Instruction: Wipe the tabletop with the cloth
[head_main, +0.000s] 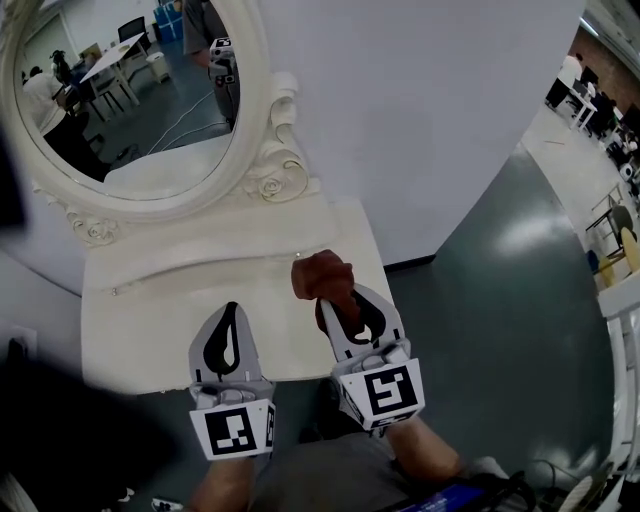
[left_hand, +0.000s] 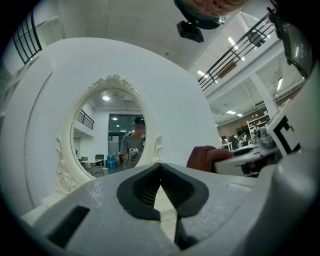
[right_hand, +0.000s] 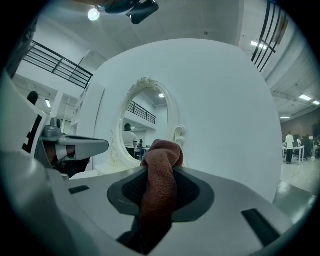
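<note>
Head view: right gripper (head_main: 338, 303) clenched on brown cloth (head_main: 322, 275) over tabletop (head_main: 150, 315), right side; left gripper (head_main: 232, 306) just beside, jaws pressed together, w/ both at near edge.

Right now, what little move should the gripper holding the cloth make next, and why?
Probably lower the right gripper until the cloth presses on the tabletop, then slide it sideways. Its jaws are shut on the cloth, which bunches out past them over the table's right part, and I cannot tell whether it touches the top. The left gripper is shut and empty.
</note>
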